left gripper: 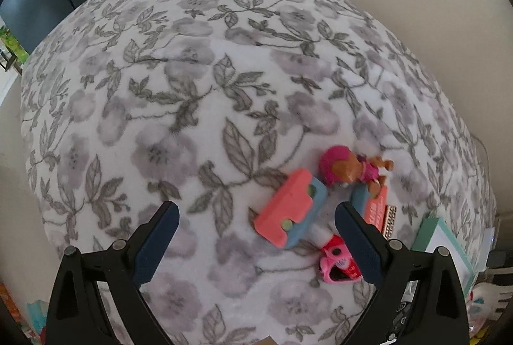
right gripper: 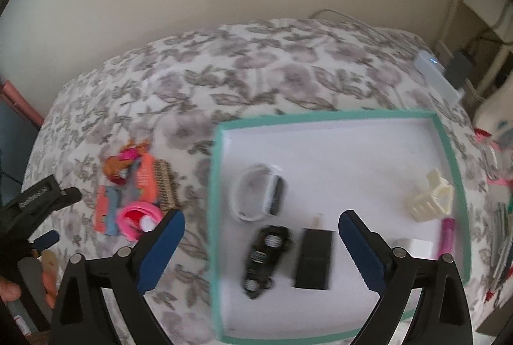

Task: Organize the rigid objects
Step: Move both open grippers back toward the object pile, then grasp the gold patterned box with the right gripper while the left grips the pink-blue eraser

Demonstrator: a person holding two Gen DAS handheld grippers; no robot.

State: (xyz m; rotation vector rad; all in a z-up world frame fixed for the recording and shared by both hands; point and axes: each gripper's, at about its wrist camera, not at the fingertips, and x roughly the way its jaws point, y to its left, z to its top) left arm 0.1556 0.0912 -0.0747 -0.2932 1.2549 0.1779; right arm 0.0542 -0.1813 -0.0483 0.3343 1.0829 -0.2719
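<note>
Toy cluster (left gripper: 323, 207): loose on the floral bed cover (left gripper: 192, 88), ahead and right of the left gripper (left gripper: 256, 236), which is nearer. Coral block (left gripper: 288, 210) lies diagonally. Teal-rimmed box (right gripper: 211, 184) sits under the right gripper (right gripper: 261, 236). Both grippers wide, empty.

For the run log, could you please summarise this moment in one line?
left gripper: open, empty | right gripper: open, empty | tray: partly filled | toys: outside tray

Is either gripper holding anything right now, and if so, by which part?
Nothing is held. The left gripper and right gripper both stand open and empty.
</note>
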